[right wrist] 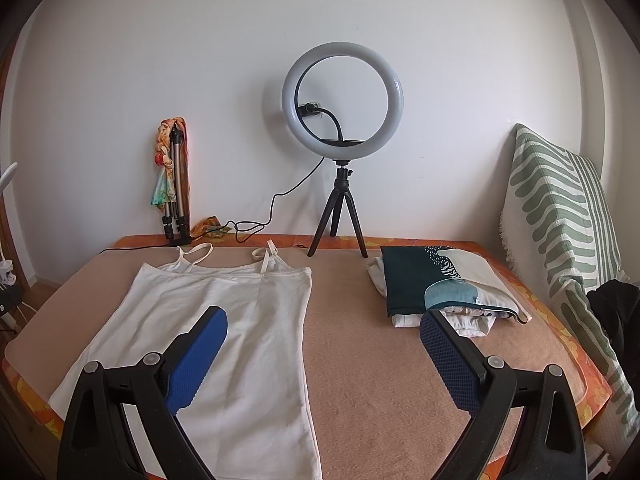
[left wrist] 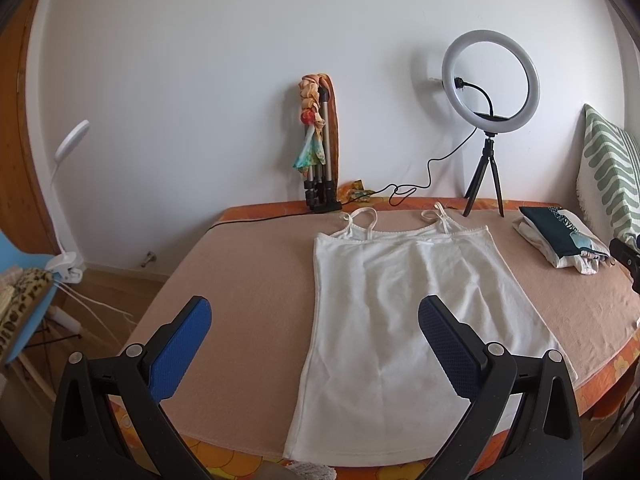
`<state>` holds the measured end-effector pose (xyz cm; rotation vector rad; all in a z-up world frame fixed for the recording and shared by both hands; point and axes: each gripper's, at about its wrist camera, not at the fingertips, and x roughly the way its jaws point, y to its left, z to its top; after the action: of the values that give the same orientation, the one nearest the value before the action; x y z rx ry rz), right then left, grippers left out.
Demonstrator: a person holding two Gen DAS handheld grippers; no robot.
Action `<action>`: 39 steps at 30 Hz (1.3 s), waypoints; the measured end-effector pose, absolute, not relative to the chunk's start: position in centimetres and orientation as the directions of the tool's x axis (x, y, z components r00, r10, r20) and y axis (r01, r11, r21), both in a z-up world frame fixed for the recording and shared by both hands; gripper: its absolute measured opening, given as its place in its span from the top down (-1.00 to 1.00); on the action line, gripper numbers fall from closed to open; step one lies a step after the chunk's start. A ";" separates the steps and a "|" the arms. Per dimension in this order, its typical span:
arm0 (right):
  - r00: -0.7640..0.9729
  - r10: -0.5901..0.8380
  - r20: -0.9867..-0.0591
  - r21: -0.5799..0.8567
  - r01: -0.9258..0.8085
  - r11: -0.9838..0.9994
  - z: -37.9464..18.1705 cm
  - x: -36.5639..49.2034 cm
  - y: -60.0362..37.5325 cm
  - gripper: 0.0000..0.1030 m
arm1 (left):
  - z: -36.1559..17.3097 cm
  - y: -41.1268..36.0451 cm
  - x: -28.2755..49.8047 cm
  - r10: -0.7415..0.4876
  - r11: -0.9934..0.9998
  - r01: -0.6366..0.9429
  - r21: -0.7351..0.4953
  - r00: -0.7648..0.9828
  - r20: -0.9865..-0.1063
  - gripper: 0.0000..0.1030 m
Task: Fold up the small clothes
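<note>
A white strappy top (left wrist: 384,312) lies flat on the tan blanket (left wrist: 248,280), straps toward the wall, hem at the near edge. It also shows in the right wrist view (right wrist: 224,320). My left gripper (left wrist: 316,320) is open and empty, held above the top's left side near the hem. My right gripper (right wrist: 324,328) is open and empty, above the top's right edge. A pile of folded clothes (right wrist: 436,288) lies at the right; it also shows in the left wrist view (left wrist: 560,240).
A ring light on a small tripod (right wrist: 340,128) stands at the back by the wall, its cable (right wrist: 272,216) trailing left. A folded tripod with a scarf (right wrist: 174,184) leans on the wall. A green-striped cushion (right wrist: 568,232) stands at the right. A blue chair (left wrist: 24,304) is left of the bed.
</note>
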<state>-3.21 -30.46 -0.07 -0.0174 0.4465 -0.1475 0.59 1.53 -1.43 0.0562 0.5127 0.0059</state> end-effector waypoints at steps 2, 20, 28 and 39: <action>0.891 -0.144 -0.431 -0.048 0.137 0.989 -0.1 -3.0 -30.2 -0.90 | -1.4 1.8 0.8 0.020 0.999 0.005 0.049 0.867 -0.498 -0.99; 0.820 0.144 -0.553 0.056 -0.136 0.989 -0.3 2.9 -25.5 -0.59 | -7.4 5.5 2.0 -0.124 0.992 0.098 -0.077 0.692 -0.711 -0.59; 0.754 0.251 -0.607 0.076 -0.260 0.963 0.1 8.1 -21.2 -0.36 | -11.1 8.1 2.5 -0.214 0.975 0.069 -0.213 0.572 -0.792 -0.07; 0.565 0.407 -0.718 0.190 -0.404 0.895 -2.8 17.2 -12.2 -0.11 | -13.2 8.7 2.9 -0.293 0.952 0.069 -0.299 0.496 -0.818 0.18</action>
<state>17.20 -12.24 -2.78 0.0044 0.8455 0.4767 2.85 8.65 -13.18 -0.2389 1.0312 -0.2218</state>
